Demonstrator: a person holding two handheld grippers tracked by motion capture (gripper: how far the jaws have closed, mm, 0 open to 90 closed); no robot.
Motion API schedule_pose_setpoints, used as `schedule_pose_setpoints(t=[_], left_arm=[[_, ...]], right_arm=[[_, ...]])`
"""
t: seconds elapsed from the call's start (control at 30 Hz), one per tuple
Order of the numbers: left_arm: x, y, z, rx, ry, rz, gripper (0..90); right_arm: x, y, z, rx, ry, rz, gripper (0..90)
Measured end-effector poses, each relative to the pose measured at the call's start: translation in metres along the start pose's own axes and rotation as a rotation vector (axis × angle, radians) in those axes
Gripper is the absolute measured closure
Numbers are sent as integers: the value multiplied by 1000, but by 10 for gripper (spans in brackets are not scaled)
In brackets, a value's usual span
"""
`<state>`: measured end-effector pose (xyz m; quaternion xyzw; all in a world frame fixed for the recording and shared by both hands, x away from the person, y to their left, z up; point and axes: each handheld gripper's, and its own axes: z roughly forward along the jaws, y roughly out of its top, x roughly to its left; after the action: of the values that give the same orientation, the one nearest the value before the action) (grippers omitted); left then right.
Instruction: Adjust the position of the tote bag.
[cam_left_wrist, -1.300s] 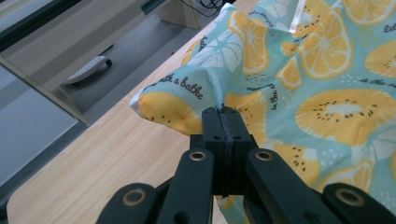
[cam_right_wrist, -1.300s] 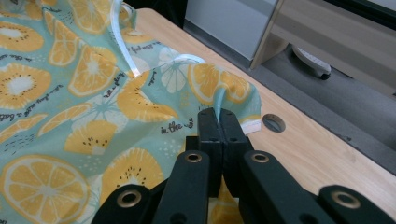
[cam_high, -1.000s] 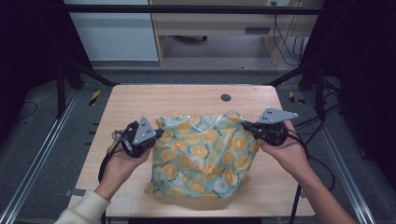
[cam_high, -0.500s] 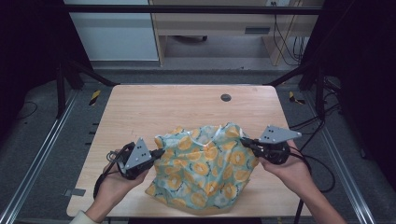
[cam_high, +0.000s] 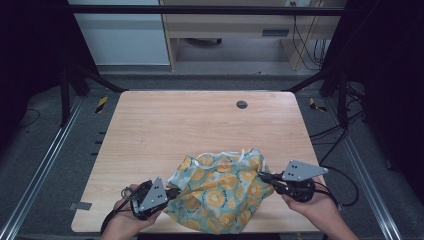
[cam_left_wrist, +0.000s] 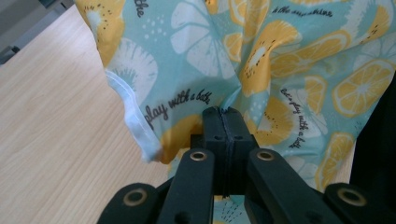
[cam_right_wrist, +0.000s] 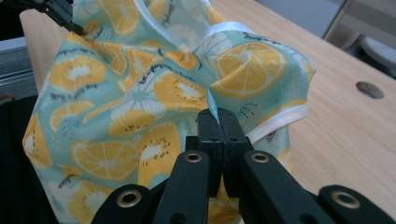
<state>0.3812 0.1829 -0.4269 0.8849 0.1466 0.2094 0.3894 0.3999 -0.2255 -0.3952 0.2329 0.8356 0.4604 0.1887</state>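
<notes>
The pale wood-grain rectangular worktop (cam_high: 165, 135) carries a crumpled turquoise cloth printed with yellow-orange citrus slices (cam_high: 220, 192) near its front edge, roughly centred between the two hands. The cloth has a white hemmed border and small black script lettering; its near portion hangs over the worktop's front edge. The left claw (cam_high: 173, 192), held in the person's left hand (cam_high: 125, 222), is clenched on a fold at the cloth's left side, jaws pressed together with fabric pinched between them. The right claw (cam_high: 263, 176), held in the right hand (cam_high: 317, 210), is likewise clamped on a fold at the cloth's right side. A small dark round grommet hole (cam_high: 242, 104) sits in the worktop's far portion, well apart from the cloth.
</notes>
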Motion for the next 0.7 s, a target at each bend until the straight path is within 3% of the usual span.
schedule_pose_setpoints(t=[0.43, 0.7], left_arm=[[-5, -9, 8, 25, -25, 2, 900], [-11, -18, 16, 53, -50, 13, 899]], right_arm=[[3, -16, 5, 26, 32, 13, 900], [11, -30, 7, 32, 80, 10, 900]])
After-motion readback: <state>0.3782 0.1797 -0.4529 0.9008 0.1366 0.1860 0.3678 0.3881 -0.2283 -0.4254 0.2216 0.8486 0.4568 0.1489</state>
